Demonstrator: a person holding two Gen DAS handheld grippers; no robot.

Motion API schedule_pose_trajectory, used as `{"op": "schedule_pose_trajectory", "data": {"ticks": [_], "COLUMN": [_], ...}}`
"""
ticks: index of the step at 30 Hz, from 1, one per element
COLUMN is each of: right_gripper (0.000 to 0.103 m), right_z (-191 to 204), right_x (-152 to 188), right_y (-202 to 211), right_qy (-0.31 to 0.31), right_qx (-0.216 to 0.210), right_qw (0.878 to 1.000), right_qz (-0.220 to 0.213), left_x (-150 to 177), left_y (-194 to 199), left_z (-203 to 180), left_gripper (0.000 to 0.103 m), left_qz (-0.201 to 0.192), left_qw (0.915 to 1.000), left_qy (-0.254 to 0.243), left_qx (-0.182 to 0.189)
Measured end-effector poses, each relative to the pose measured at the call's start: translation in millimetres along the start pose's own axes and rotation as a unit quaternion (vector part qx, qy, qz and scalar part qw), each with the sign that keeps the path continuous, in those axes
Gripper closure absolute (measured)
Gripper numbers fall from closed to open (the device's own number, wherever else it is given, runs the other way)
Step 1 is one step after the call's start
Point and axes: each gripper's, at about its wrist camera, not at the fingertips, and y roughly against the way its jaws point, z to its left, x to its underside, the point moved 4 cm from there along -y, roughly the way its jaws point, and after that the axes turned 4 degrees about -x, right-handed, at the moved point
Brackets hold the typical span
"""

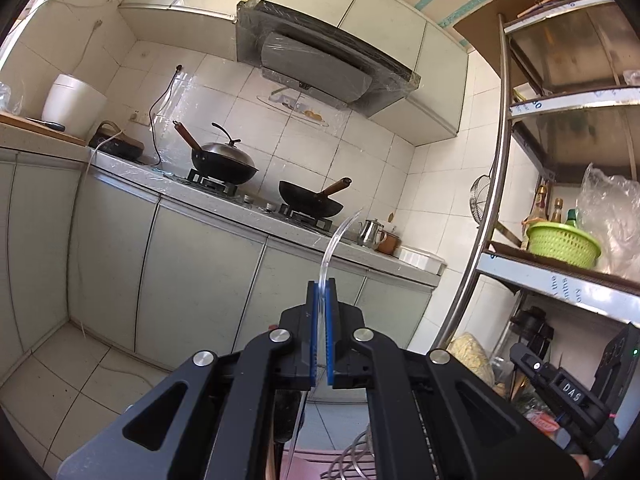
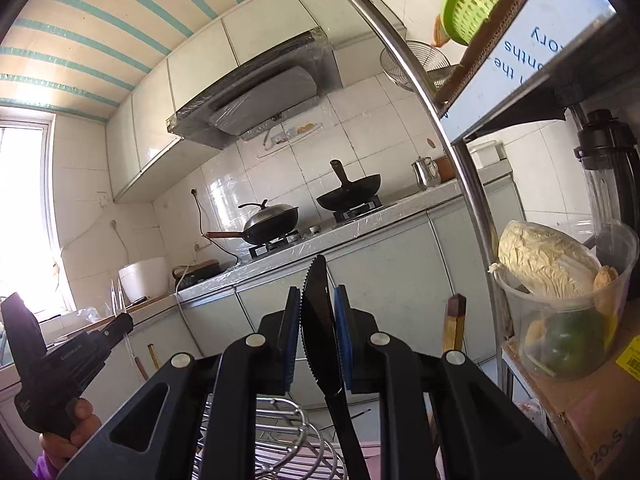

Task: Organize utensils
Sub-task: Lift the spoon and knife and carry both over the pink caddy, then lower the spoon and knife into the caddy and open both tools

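Observation:
My left gripper (image 1: 322,292) points level at the kitchen counter and is shut on a clear plastic utensil (image 1: 336,236), which curves up and to the right out of the blue pads. In the right wrist view the same gripper (image 2: 126,320) shows at the left, held by a hand (image 2: 76,428), with the clear utensil (image 2: 116,292) sticking up from it. My right gripper (image 2: 318,300) is shut on a black plastic knife (image 2: 318,320). The knife's serrated blade points up between the pads and its handle runs down toward the camera.
A wire rack (image 2: 280,440) on a pink surface lies below both grippers. A metal shelf unit (image 1: 496,168) stands at the right with a green basket (image 1: 562,242) and a plastic tub of cabbage (image 2: 560,300). Two woks (image 1: 224,162) sit on the stove ahead.

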Motion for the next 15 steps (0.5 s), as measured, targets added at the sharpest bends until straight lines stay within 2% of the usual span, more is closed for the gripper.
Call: {"op": "schedule_pose_trajectory", "data": {"ticks": [9,15], "right_gripper": [0.086,0.086], "right_z": [-8.5,-14.5], "right_x": [15.0,26.2], "right_y": [3.6,11.2], "right_qy": [-0.012,-0.022], "right_qx": [0.008,0.029], "right_qw": [1.000,0.998], "right_qz": [0.017,0.053], "left_x": [28.0,45.2], "left_y": [-0.9,7.4], "left_z": [10.6,14.2], "left_gripper": [0.101,0.101], "left_qz": [0.033,0.069], "left_qw": [0.9993,0.9973], "left_qy": [0.015,0.023], "left_qx": [0.003,0.008]}}
